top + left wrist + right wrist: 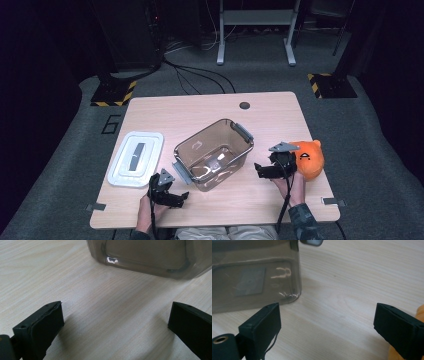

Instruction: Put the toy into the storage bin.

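Wooden table (210,107): clear bin (214,152), white lid (136,158), orange plush (309,159).

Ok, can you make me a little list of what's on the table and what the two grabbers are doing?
table: light wood
bin: clear, no lid on, mid-table, looks empty
lid: white, flat on the table, left of the bin
toy: orange plush, right of the bin
left gripper: open, holds nothing, near the bin's front
right gripper: open, holds nothing, between bin and toy
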Tool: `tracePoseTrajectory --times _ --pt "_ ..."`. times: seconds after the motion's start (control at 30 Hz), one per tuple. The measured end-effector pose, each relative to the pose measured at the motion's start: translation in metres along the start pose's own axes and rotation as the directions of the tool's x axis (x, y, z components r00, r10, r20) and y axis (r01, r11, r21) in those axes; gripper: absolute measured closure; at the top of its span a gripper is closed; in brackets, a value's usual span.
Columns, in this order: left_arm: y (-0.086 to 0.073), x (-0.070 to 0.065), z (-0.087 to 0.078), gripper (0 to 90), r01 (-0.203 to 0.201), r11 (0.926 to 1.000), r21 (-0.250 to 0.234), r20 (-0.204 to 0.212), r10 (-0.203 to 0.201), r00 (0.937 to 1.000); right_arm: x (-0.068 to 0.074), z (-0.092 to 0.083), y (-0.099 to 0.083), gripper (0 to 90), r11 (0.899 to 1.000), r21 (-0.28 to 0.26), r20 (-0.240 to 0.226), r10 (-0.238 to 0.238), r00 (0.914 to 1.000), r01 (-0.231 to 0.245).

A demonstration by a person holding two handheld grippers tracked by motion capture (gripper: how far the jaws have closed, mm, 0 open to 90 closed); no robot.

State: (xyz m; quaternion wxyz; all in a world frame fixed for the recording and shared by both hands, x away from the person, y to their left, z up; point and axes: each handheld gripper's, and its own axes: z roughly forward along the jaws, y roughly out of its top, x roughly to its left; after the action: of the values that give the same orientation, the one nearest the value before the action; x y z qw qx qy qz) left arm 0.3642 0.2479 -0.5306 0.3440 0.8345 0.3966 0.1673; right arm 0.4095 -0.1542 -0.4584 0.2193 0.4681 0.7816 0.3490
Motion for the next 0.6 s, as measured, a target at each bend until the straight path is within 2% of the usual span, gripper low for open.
tracePoseTrajectory --times 0.13,0.33,0.6 --pt "0.0 0.0 0.0 0.0 -0.001 1.0 0.0 0.0 0.001 1.0 -0.001 -0.006 0.011 6.9 1.0 -0.009 0.022 -0.02 0.9996 0.02" --pt "0.0 0.0 0.0 0.0 0.0 1.0 -0.002 -0.003 0.0 1.0 -0.007 -0.014 0.022 7.1 1.0 -0.013 0.043 -0.025 0.9988 0.025" --pt "0.0 0.0 0.0 0.0 0.003 1.0 -0.005 -0.003 -0.003 1.0 -0.026 -0.026 0.034 7.1 1.0 -0.007 0.105 0.002 0.9944 -0.001"
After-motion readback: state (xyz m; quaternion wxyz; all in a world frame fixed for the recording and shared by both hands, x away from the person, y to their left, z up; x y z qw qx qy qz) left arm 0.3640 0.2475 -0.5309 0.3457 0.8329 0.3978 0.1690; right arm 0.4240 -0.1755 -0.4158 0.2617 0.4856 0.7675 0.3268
